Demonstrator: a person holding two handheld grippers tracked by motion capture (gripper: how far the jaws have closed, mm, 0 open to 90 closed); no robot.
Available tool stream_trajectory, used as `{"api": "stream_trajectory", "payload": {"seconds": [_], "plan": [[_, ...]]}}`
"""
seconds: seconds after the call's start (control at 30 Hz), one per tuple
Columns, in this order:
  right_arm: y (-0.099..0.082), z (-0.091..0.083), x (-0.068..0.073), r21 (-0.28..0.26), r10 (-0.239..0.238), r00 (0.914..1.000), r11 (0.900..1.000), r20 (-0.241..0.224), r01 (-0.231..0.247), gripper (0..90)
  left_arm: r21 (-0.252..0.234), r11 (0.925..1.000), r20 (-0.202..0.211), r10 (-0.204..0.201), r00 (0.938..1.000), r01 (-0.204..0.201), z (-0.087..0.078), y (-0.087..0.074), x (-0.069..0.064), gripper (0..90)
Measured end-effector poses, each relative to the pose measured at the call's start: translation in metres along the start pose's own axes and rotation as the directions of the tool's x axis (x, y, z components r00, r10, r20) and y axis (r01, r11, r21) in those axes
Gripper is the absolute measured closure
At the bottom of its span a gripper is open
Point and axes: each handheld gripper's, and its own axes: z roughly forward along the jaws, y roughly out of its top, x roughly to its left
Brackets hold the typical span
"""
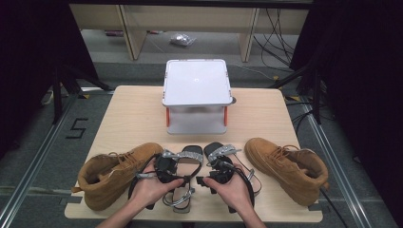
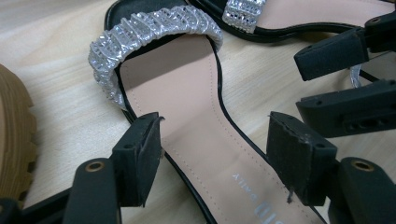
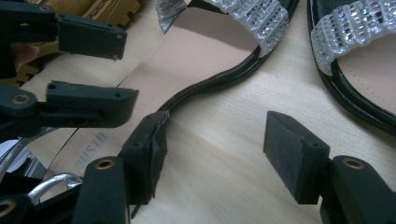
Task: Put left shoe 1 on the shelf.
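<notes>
Both claws stand apart, the left claw [image 2: 215, 158] straddling the left sandal [image 2: 187, 112] unclamped and the right claw [image 3: 217, 158] over bare counter [image 3: 224, 186], likely after setting the pair side by side.

Both forearms are brought in from the near edge. The left claw [image 1: 167, 165] and the right claw [image 1: 212, 179] are held close together, low, each with jaws spread apart and nothing gripped.
</notes>
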Motion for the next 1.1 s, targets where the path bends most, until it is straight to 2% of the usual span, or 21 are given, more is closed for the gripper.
{"api": "stream_trajectory", "payload": {"seconds": [0.07,0.1,0.17,0.2,0.23,0.27,0.5,0.53,0.63,0.67,0.73,0.77,0.87,0.9,0.93,1.0,1.03,1.1], "plan": [[0.000,0.000,0.000,0.001,-0.003,1.0000,1.0000,-0.001,0.003,40.1,-0.003,1.0000,0.001,0.001,1.0000,-0.001,0.000,0.001,-0.001,34.3],[0.000,-0.001,0.001,0.001,0.013,0.9999,0.9999,-0.001,-0.013,39.8,0.016,0.9998,0.000,-0.010,1.0000,0.010,0.000,0.001,-0.001,34.3],[-0.001,0.000,-0.001,-0.013,0.000,1.0000,0.9999,0.010,0.000,39.8,0.028,0.9995,-0.008,-0.010,0.9999,0.010,0.001,0.001,0.000,33.6],[0.000,0.000,0.000,-0.011,0.013,0.9999,0.9999,0.005,-0.013,39.6,0.055,0.9984,-0.029,-0.008,0.9995,0.010,0.001,0.002,0.000,33.6],[0.000,0.000,0.000,0.002,0.015,0.9999,0.9999,0.005,-0.015,39.6,0.055,0.9984,-0.029,-0.008,0.9995,0.010,0.001,0.002,0.000,33.5],[0.000,0.000,-0.001,0.011,0.007,1.0000,0.9999,0.000,-0.007,39.5,0.078,0.9968,-0.020,-0.015,0.9997,0.016,0.001,0.005,0.000,33.4],[0.000,0.001,0.001,0.010,0.008,1.0000,0.9999,0.004,-0.008,39.0,0.101,0.9938,-0.035,-0.043,0.9985,0.046,0.007,0.010,-0.004,32.2],[0.000,0.001,0.000,0.009,0.005,1.0000,0.9999,0.007,-0.005,39.0,0.125,0.9917,-0.040,-0.025,0.9989,0.030,0.007,0.010,-0.004,31.7],[0.000,0.001,-0.002,0.017,0.002,1.0000,0.9998,0.003,-0.002,38.8,0.140,0.9892,-0.054,-0.036,0.9979,0.044,0.011,0.011,-0.006,30.2],[0.000,0.001,-0.002,0.017,0.000,1.0000,0.9999,0.004,0.000,38.7,0.155,0.9866,-0.073,-0.040,0.9965,0.051,0.013,0.011,-0.008,30.0],[-0.001,0.001,-0.002,0.014,-0.004,1.0000,0.9999,0.009,0.004,38.6,0.158,0.9866,-0.067,-0.032,0.9973,0.042,0.013,0.011,-0.008,29.0],[-0.001,0.001,-0.002,0.014,-0.004,1.0000,0.9999,0.009,0.004,38.6,0.159,0.9843,-0.075,-0.066,0.9950,0.077,0.014,0.011,-0.010,29.0],[-0.001,0.002,-0.001,0.011,-0.002,0.9999,0.9999,0.013,0.002,38.4,0.181,0.9809,-0.081,-0.059,0.9950,0.072,0.018,0.010,-0.010,26.4],[-0.001,0.003,-0.003,0.008,-0.017,0.9997,0.9998,0.018,0.016,38.4,0.181,0.9809,-0.081,-0.059,0.9950,0.072,0.018,0.010,-0.010,26.1],[-0.001,0.002,0.000,0.019,0.015,0.9998,0.9997,0.012,-0.015,38.3,0.182,0.9804,-0.085,-0.061,0.9945,0.076,0.019,0.011,-0.011,26.1],[-0.001,0.003,-0.001,0.016,0.011,0.9998,0.9998,0.016,-0.012,38.3,0.185,0.9794,-0.086,-0.067,0.9941,0.081,0.019,0.011,-0.011,26.0],[-0.001,0.004,-0.002,0.024,0.005,0.9999,0.9997,0.010,-0.005,38.2,0.190,0.9753,-0.090,-0.096,0.9913,0.112,0.022,0.010,-0.011,24.5],[-0.002,0.005,-0.003,0.019,-0.007,0.9997,0.9998,0.025,0.006,38.1,0.197,0.9739,-0.092,-0.096,0.9911,0.112,0.023,0.010,-0.010,22.5]]}}
